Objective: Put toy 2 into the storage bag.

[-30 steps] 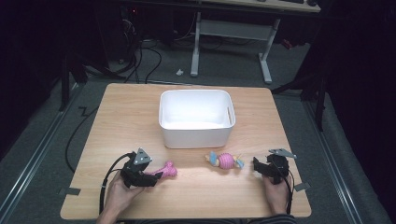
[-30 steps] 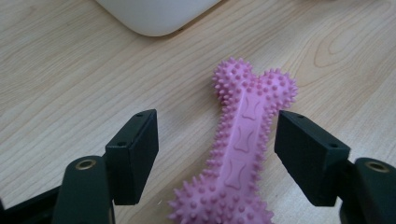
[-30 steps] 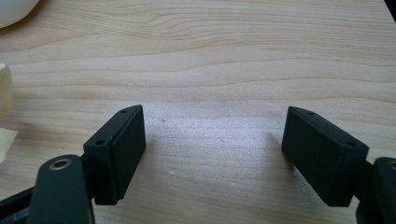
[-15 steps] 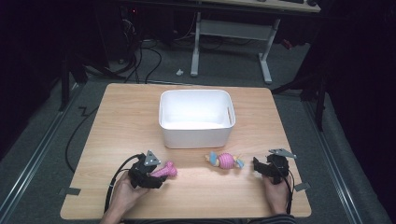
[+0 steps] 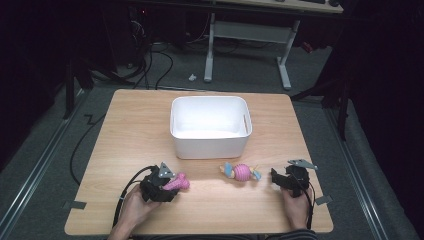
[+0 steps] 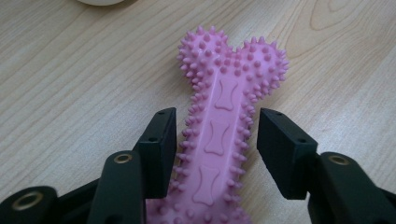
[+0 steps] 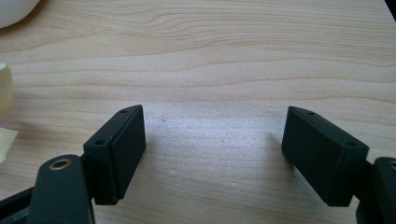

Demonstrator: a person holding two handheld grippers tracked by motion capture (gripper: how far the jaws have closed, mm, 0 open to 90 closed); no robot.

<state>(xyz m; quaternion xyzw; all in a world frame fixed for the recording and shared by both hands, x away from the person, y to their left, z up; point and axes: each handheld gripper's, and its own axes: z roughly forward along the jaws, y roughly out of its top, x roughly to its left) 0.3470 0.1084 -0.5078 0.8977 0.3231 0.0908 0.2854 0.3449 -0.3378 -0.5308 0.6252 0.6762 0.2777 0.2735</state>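
A pink spiky bone toy [image 5: 179, 183] [image 6: 219, 107] lies flat on the wooden table [image 5: 135, 130] near its front left. My left gripper [image 5: 170, 184] [image 6: 217, 140] straddles the bone's shaft; its jaws have just been closing. The left pad is at the spikes and a thin gap shows at the right pad, so it is open around the toy. A second toy [image 5: 241, 172], pink with blue and yellow ends, lies front centre. My right gripper [image 5: 275, 178] [image 7: 212, 140] rests to that toy's right, open over bare wood.
A white rectangular bin [image 5: 210, 137] stands mid-table behind both toys; its corner [image 7: 11, 9] shows in the right gripper view. A pale yellow tip [image 7: 4, 93] of the second toy is at that view's left edge. A desk frame [image 5: 247, 35] stands beyond the table.
My left gripper slid right along the table onto the pink bone, and its jaws narrowed around the shaft. The right gripper and the second toy stayed put.
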